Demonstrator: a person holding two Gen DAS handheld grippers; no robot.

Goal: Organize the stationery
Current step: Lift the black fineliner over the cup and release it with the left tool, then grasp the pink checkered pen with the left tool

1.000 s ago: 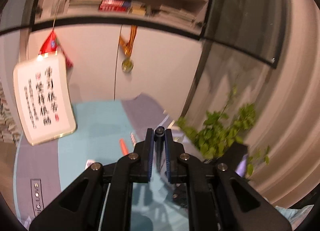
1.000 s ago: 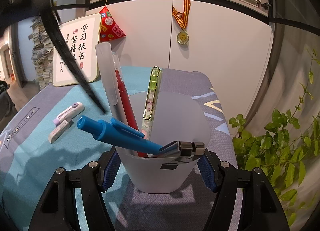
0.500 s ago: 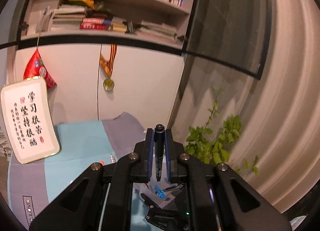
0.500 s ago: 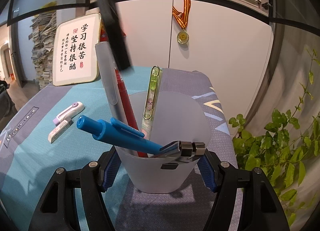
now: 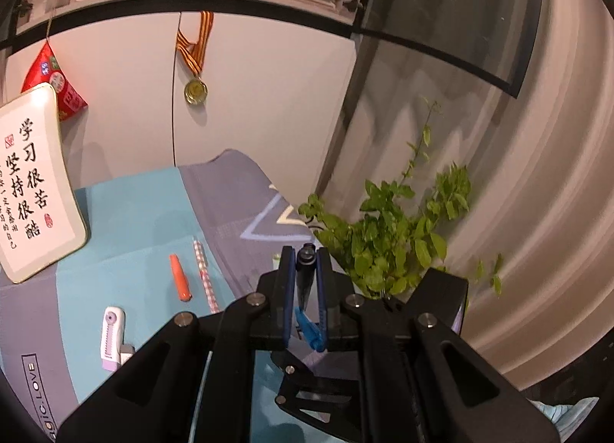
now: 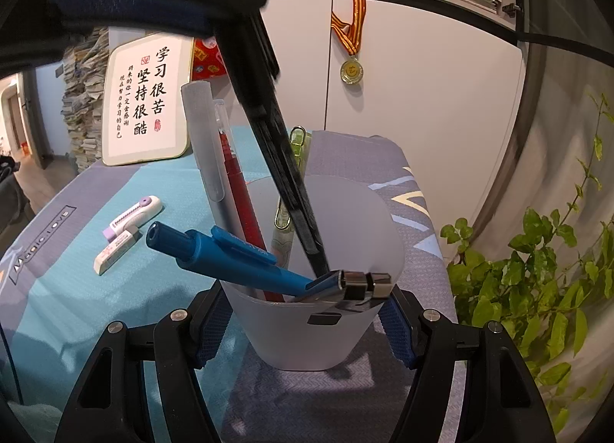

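My right gripper (image 6: 307, 322) is shut on a frosted white pen cup (image 6: 326, 331) standing on the cloth-covered table. The cup holds a blue pen (image 6: 230, 259), a red pen (image 6: 238, 182), a green pen with a gold clip (image 6: 297, 147) and a silver-and-black item at its rim (image 6: 357, 284). My left gripper (image 5: 306, 256) is shut on a black pen (image 5: 306, 278). In the right wrist view it reaches in from the upper left, and the black pen (image 6: 284, 174) slants down with its lower end inside the cup.
On the teal cloth lie an orange pen cap (image 5: 180, 278), a checked pencil (image 5: 205, 278), a correction tape (image 6: 136, 211) and an eraser (image 6: 115, 253). A calligraphy board (image 6: 147, 105) leans at the back. A green plant (image 6: 537, 282) stands beyond the table's right edge.
My left gripper has swung in over the cup with the black pen, whose lower end has gone from outside the cup down into it. The right gripper and cup have stayed still.
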